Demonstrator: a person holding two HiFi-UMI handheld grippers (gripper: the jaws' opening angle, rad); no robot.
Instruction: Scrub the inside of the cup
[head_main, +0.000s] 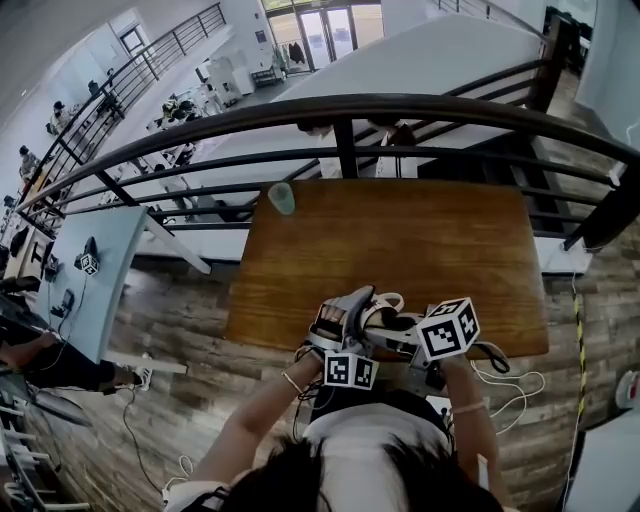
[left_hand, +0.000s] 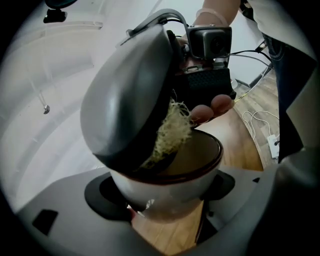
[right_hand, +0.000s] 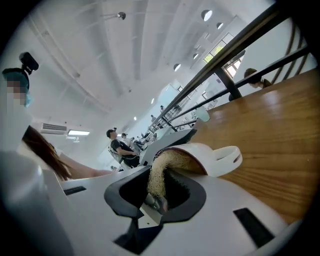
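Currently the left gripper (left_hand: 165, 200) clamps the white brown-rimmed ceramic cup (left_hand: 176, 186) at the brown wooden table's (head_main: 400, 240) 6 o'clock edge. The right gripper (right_hand: 157, 194) narrowly pinches a straw-coloured fibrous scrubber (right_hand: 159, 172) inside it. Hard rubbing could twist the cup loose.

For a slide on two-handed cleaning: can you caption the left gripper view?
Left gripper clamps a white cup, brown inside, while the right gripper's fibrous scrubber dips into it.

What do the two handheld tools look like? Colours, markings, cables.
Left tool and right tool: light grey shells, black pads. Each carries a white cube of black square markers. White cables trail beside them. Person wears a white top.
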